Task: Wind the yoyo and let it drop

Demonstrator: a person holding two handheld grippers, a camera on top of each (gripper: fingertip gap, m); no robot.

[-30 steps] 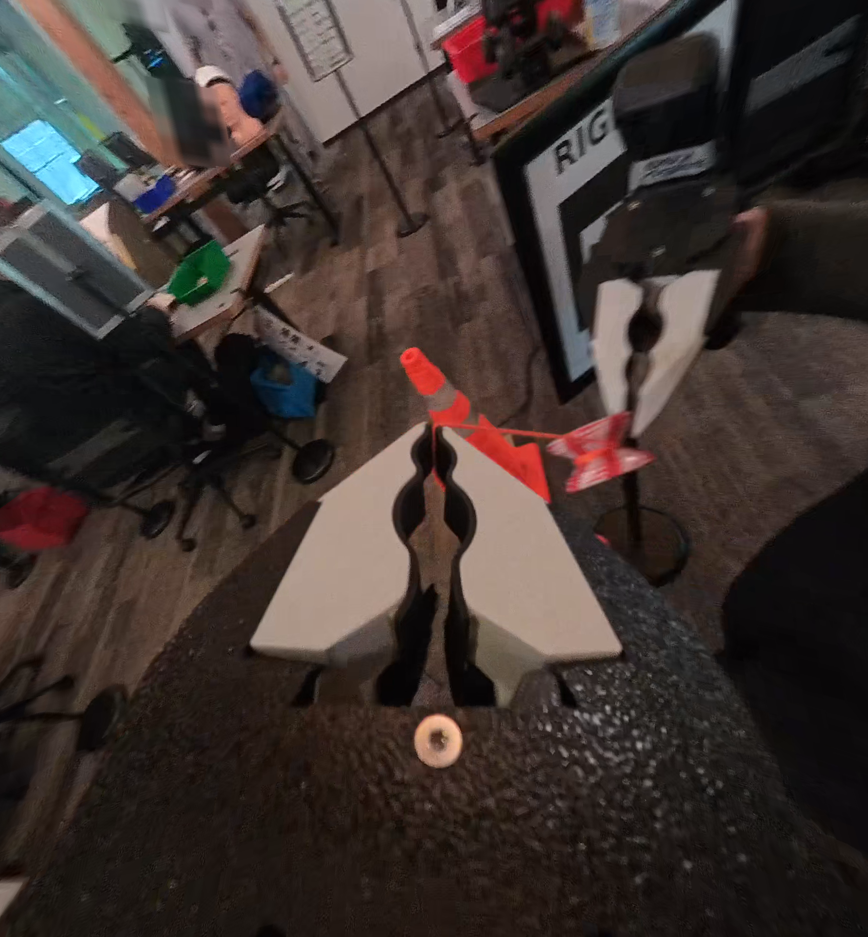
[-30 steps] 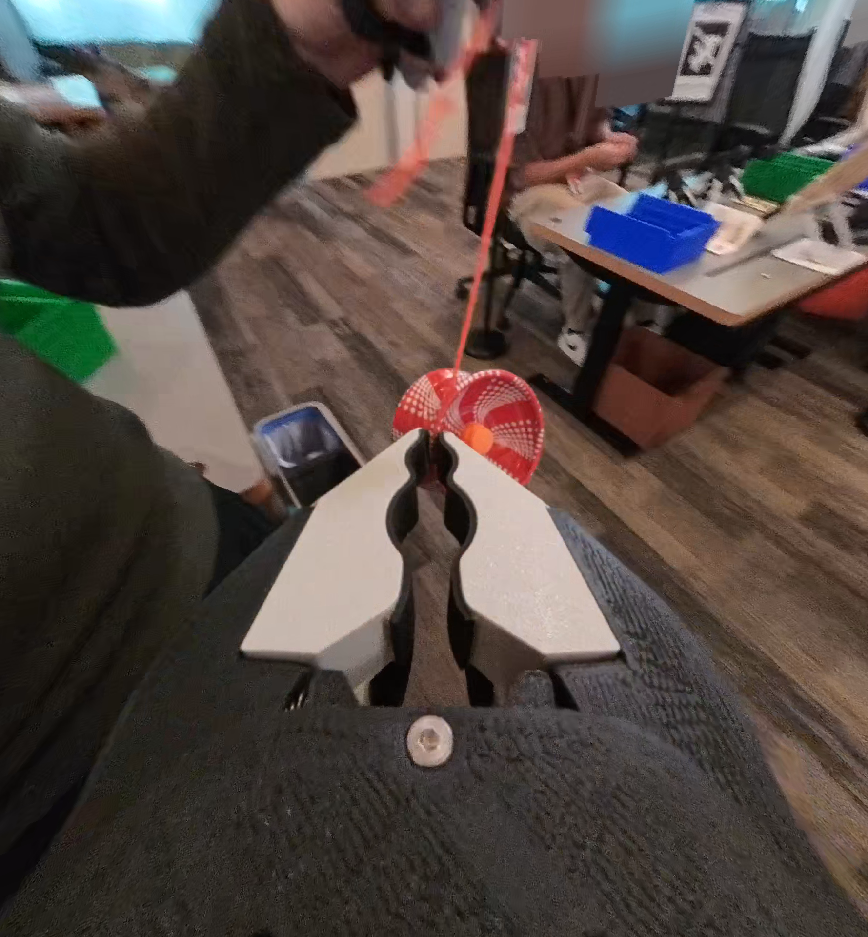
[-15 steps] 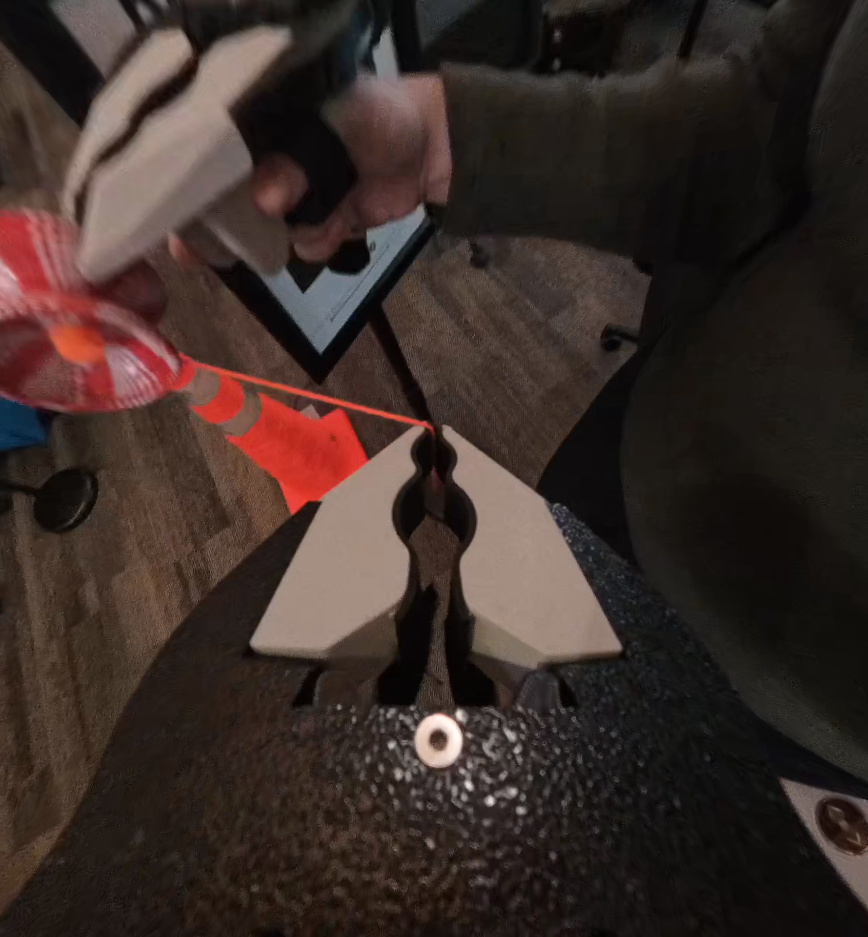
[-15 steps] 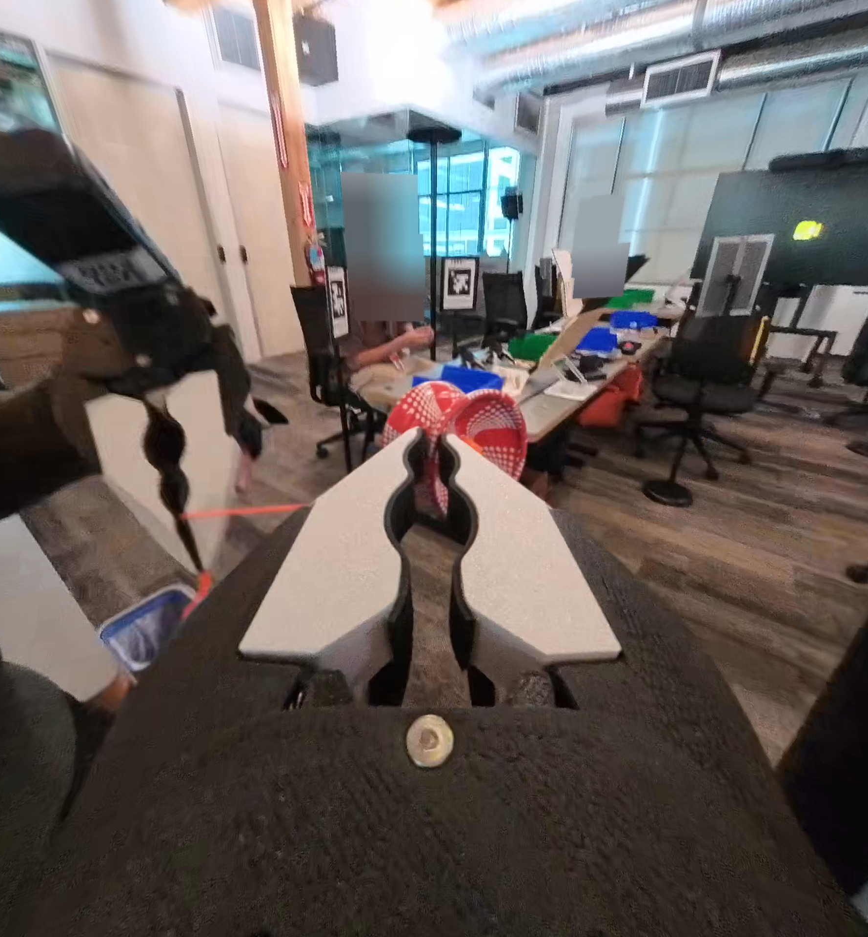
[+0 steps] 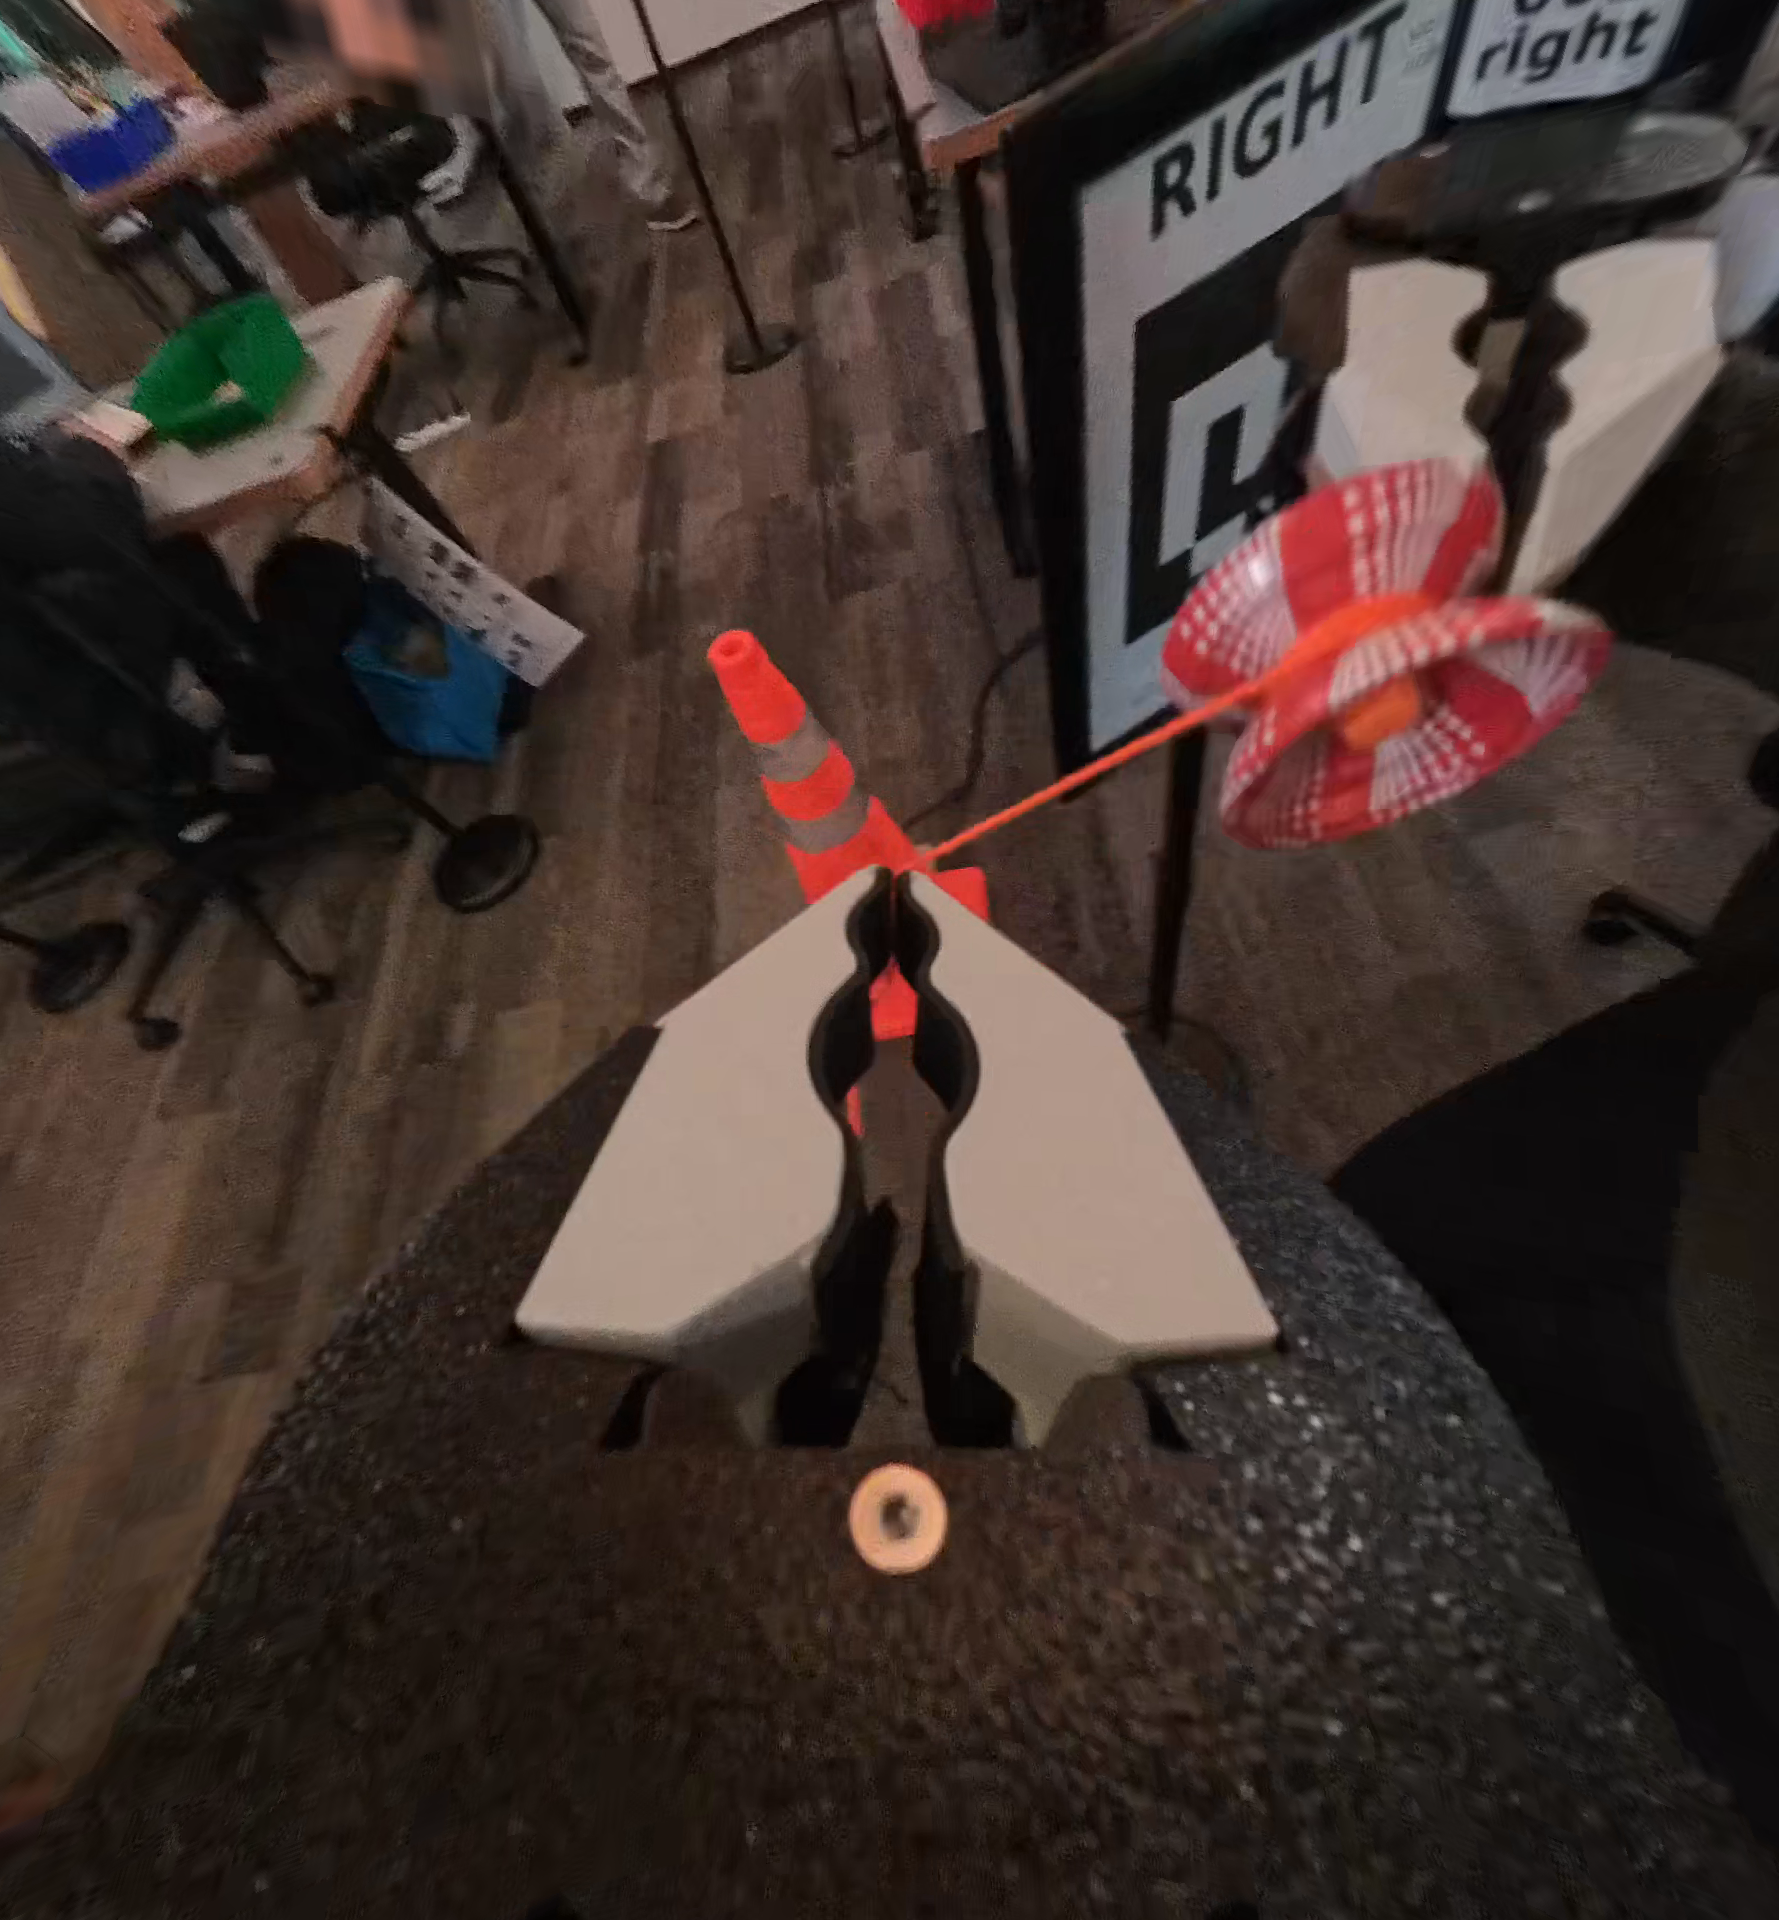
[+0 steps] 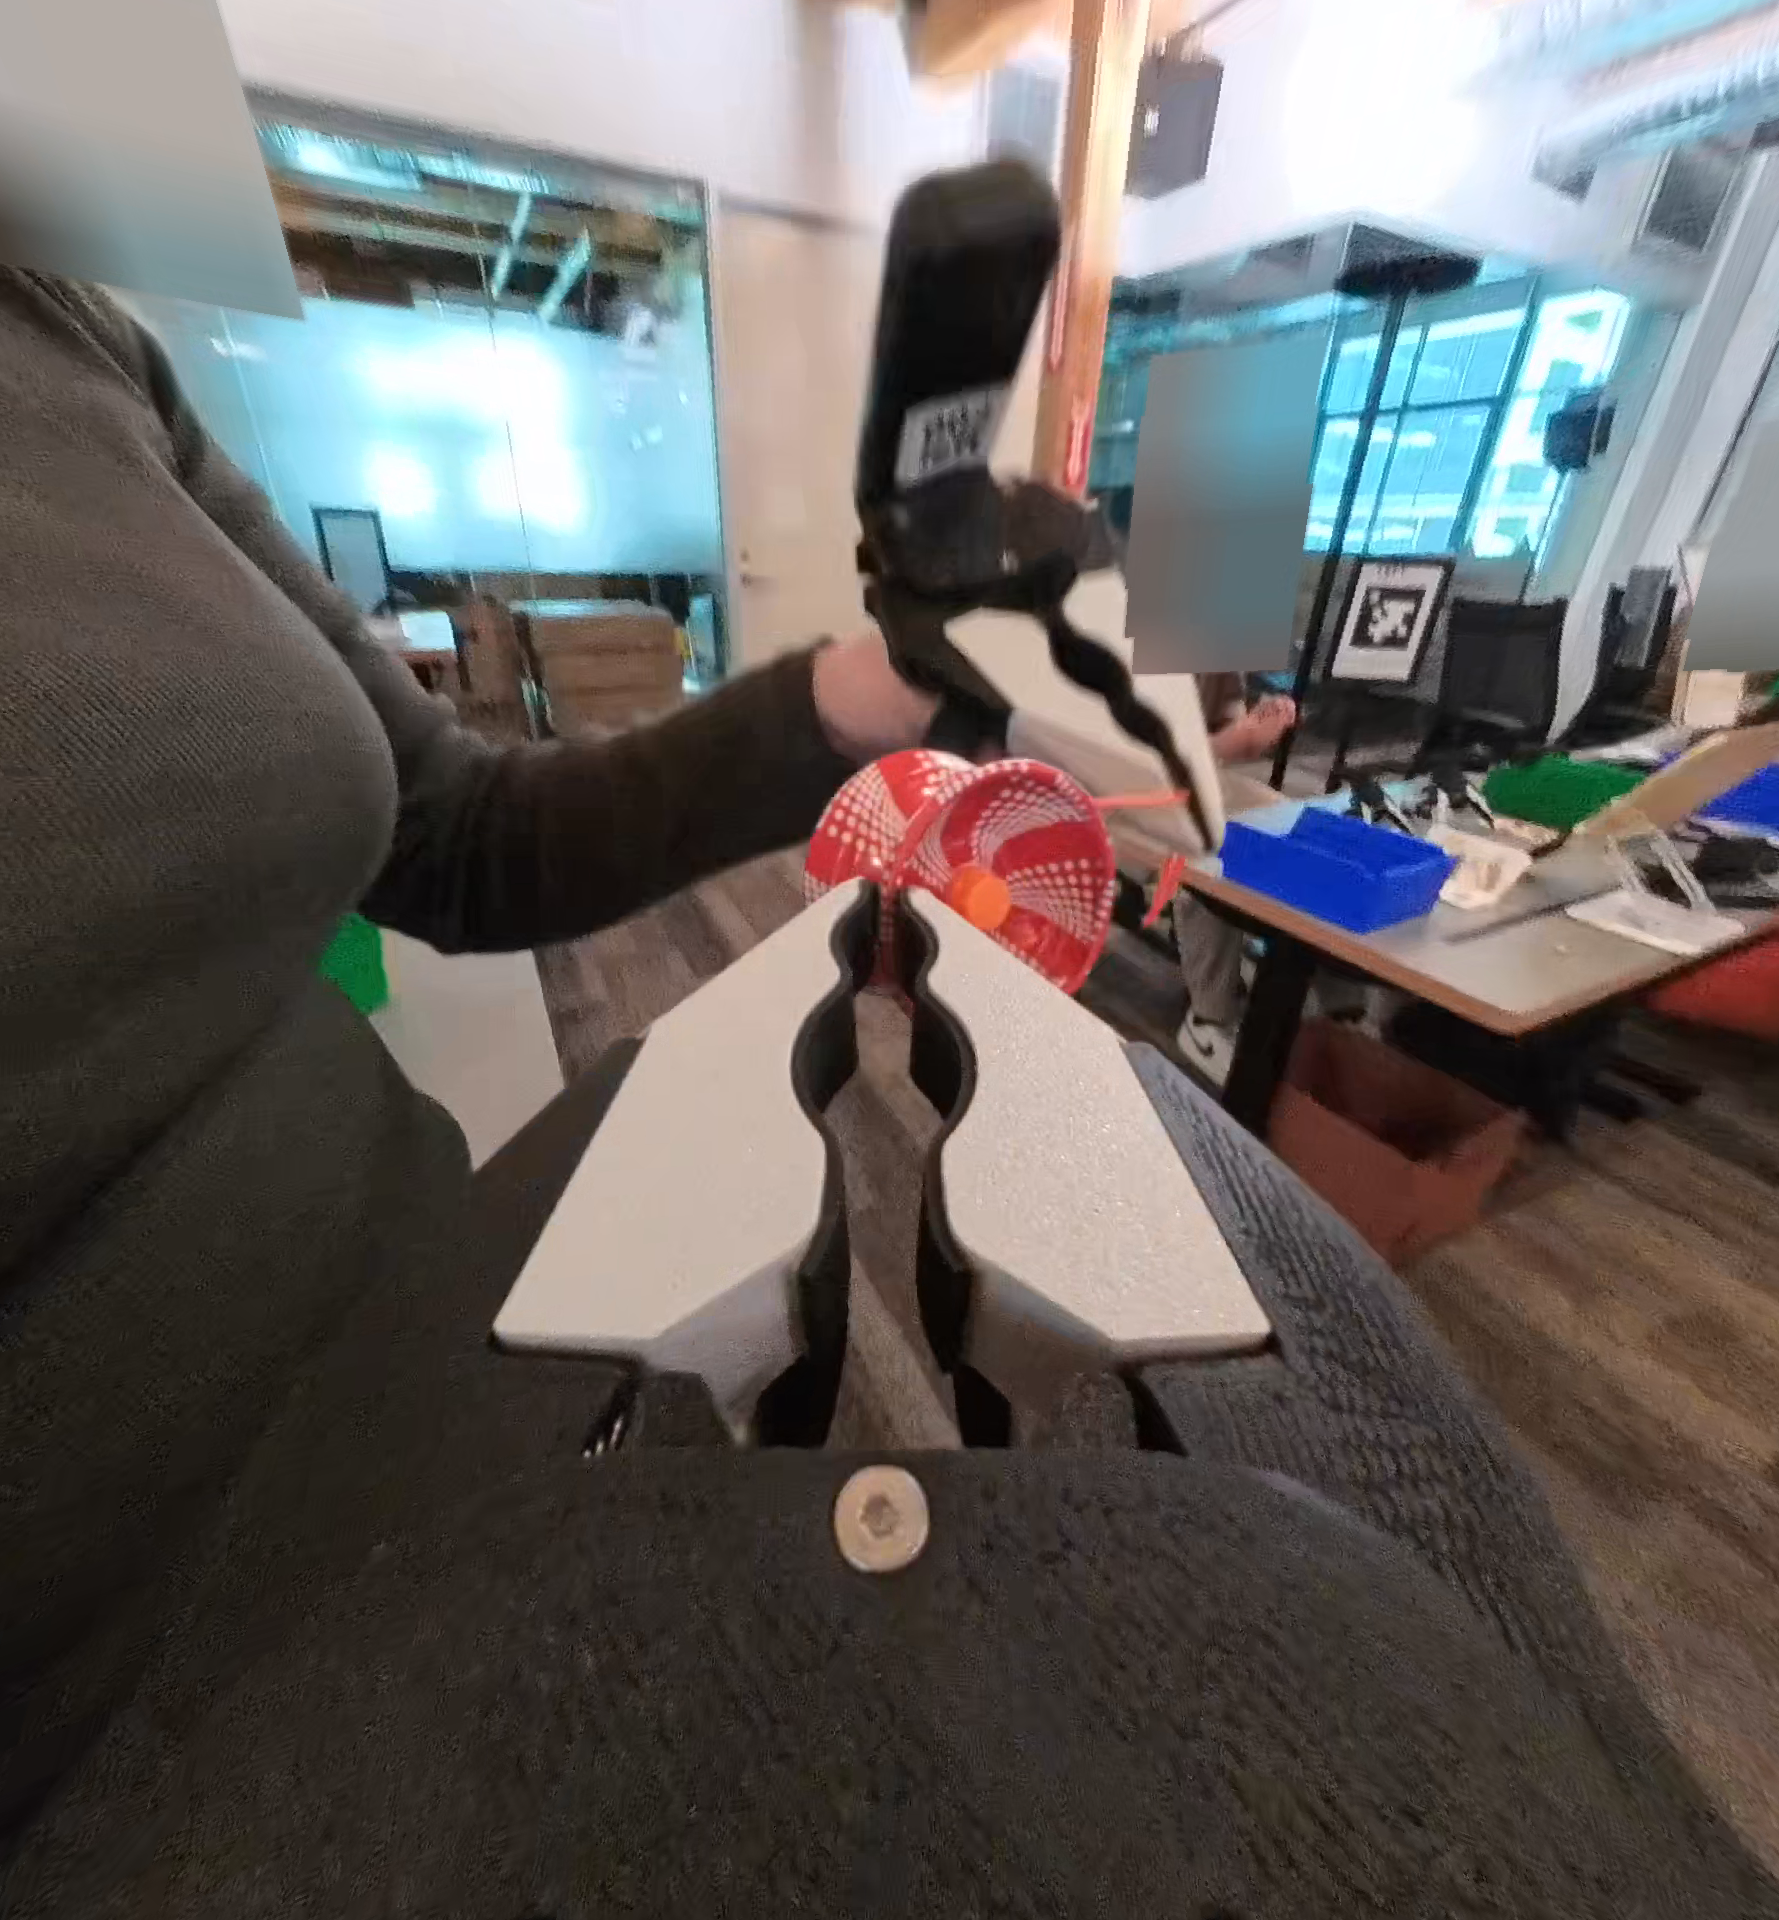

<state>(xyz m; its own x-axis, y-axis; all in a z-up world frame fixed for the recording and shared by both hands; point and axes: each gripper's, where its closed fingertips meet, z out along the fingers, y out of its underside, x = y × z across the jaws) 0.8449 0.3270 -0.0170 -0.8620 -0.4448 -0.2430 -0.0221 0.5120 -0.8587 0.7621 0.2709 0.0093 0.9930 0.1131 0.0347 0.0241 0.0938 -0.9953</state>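
left gripper (image 5: 895, 883): jaws closed, pinching the string (image 5: 1082, 774) at the tips
right gripper (image 6: 890, 894): jaws clamped on the yoyo (image 6: 968, 868), one rim between the tips
yoyo: red-white, in mid-air, orange hub facing out, well above the floor (image 5: 656, 499)
string: orange, taut from left tips up-right into yoyo groove
background: orange cone (image 5: 791, 748) on floor just past left tips; blue bin (image 6: 1332, 868) on far-right tabletop (image 6: 1467, 966)
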